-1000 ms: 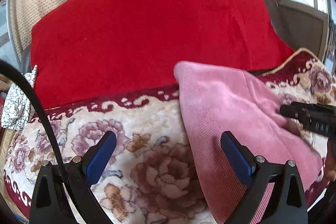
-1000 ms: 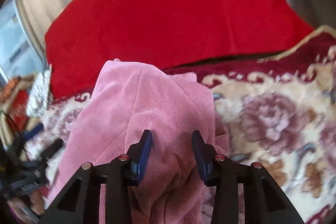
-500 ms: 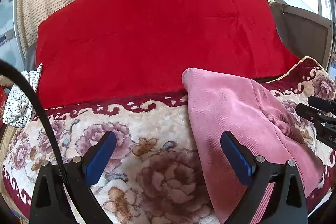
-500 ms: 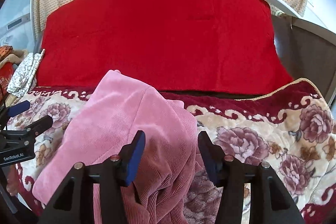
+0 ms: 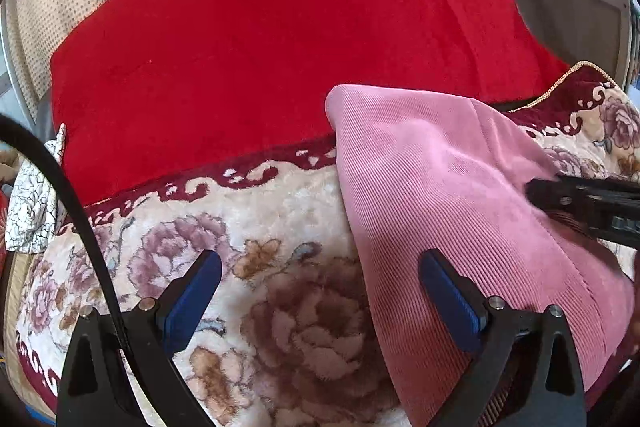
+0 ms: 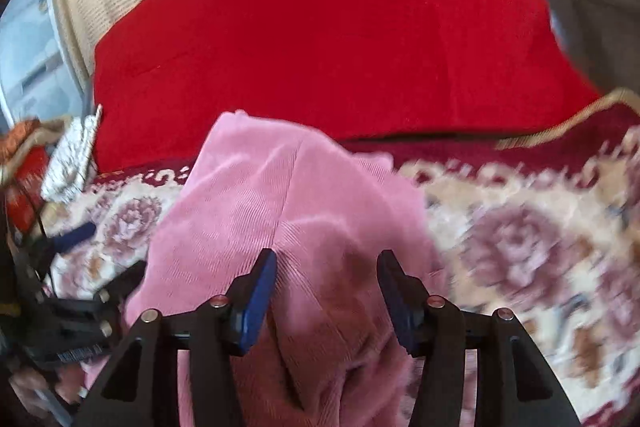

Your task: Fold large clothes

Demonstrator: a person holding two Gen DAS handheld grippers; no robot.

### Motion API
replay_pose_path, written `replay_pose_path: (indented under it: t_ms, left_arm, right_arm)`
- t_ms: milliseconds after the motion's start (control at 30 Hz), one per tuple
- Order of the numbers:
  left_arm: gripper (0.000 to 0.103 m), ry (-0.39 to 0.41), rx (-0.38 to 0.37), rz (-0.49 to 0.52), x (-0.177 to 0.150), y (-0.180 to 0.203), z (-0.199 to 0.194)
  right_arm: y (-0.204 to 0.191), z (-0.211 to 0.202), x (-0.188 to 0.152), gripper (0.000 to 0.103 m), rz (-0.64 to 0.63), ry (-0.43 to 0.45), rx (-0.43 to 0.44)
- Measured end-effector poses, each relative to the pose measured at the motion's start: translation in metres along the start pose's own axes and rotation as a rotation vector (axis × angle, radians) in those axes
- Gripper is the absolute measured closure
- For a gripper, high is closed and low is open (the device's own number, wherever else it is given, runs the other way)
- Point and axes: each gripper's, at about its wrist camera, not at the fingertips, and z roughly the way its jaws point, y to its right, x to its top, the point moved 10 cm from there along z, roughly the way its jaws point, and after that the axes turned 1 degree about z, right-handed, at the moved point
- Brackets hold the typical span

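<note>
Folding of a large garment on a bed, 2 wrist views. The pink corduroy garment (image 5: 460,211) lies in a loose, partly doubled heap on the floral blanket (image 5: 256,227), in front of the red quilt (image 5: 280,27) that covers the far half of the bed.

Left gripper (image 5: 320,299): fingers released and set wide, nothing between the pads; the blanket lies below and between them, and the garment's near edge passes under and beyond the right-hand finger (image 5: 448,303). This placement suggests readiness to take that free edge.

Right gripper (image 6: 326,299): jaws have just been opening and now stand parted about halfway; a raised ridge of the pink cloth runs between and ahead of the fingers, yet neither pad visibly presses on it, so the cloth appears let go and not grasped. In the left wrist view this gripper reaches in from the right and lies over the garment.

The cloth's creases and overlapping layers indicate that it rests slack under its own weight; the fold is judged unfinished, since the edges are not squared.
</note>
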Motion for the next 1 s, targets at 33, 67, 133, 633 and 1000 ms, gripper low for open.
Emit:
replay_pose_path:
  t_ms: [33, 67, 133, 633, 1000]
  left_arm:
    - [0.003, -0.002, -0.003, 0.006, 0.000, 0.001, 0.002]
    - [0.003, -0.005, -0.006, 0.012, -0.001, 0.002, 0.003]
    - [0.003, -0.007, -0.013, 0.007, -0.001, 0.001, 0.003]
    - [0.003, 0.022, -0.013, -0.070, -0.006, 0.003, 0.004]
    - [0.003, 0.017, 0.031, -0.002, 0.002, -0.003, -0.014]
  right_arm:
    - [0.003, 0.008, -0.002, 0.047, 0.030, -0.025, 0.018]
    - [0.007, 0.017, -0.004, 0.047, 0.067, -0.054, 0.043]
    - [0.014, 0.026, -0.004, 0.047, 0.118, -0.083, 0.073]
    - [0.020, 0.029, -0.012, 0.045, 0.157, -0.066, 0.112]
    - [0.020, 0.019, -0.006, 0.046, 0.161, -0.072, 0.063]
